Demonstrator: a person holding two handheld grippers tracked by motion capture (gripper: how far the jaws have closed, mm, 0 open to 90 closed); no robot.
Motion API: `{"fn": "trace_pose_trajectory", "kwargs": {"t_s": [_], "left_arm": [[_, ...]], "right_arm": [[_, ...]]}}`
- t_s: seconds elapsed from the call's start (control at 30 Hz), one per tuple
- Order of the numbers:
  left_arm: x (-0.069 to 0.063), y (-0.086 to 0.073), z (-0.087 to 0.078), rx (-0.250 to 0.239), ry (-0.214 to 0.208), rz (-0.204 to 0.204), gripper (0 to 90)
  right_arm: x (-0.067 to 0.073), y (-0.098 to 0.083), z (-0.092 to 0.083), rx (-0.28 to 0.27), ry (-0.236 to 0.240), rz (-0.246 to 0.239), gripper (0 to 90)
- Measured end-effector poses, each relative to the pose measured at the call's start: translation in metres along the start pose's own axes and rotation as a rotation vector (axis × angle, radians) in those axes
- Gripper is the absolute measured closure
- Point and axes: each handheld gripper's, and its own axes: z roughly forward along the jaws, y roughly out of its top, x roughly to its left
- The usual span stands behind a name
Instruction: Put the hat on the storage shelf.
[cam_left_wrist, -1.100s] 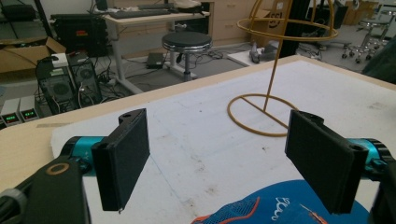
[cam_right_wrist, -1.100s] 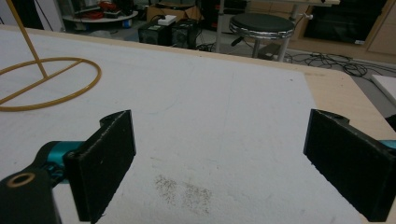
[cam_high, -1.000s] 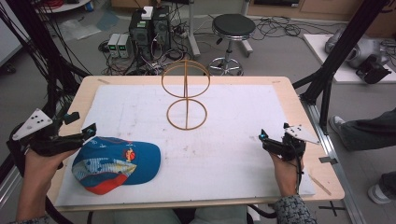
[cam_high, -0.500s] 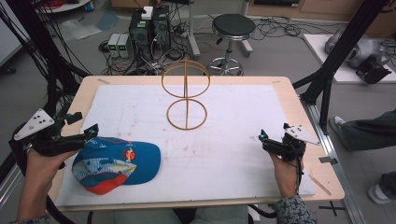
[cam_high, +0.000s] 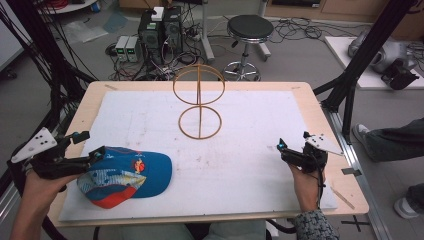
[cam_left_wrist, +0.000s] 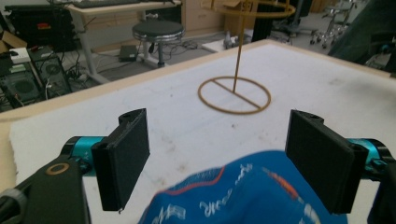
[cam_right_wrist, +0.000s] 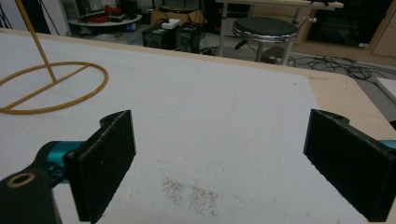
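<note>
Blue patterned baseball cap (cam_high: 127, 175) on white-covered wooden tabletop (cam_high: 250, 130), front left. Yellow wire ring stand (cam_high: 199, 102) behind it, centre rear. Left tongs (cam_high: 85, 146) touching cap's left edge; right tongs (cam_high: 281, 146) front right, well apart.

Left gripper (cam_high: 92, 154) jaws wide apart; right gripper (cam_high: 281, 146) jaws wide apart, low.
</note>
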Motion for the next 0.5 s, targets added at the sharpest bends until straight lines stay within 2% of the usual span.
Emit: {"fn": "trace_pose_trajectory", "kwargs": {"t_s": [0.17,0.33,0.5], "left_arm": [[0.007,-0.013,-0.007,-0.005,-0.014,-0.022,22.5],[0.013,-0.019,-0.009,-0.001,-0.023,-0.026,24.5],[0.016,-0.027,-0.008,0.035,-0.020,-0.023,24.5]], "right_arm": [[0.002,0.000,0.001,0.008,0.003,-0.001,8.2],[0.000,0.000,0.001,0.007,0.005,0.006,8.2],[0.000,0.000,0.000,0.007,0.002,0.002,8.2]]}}
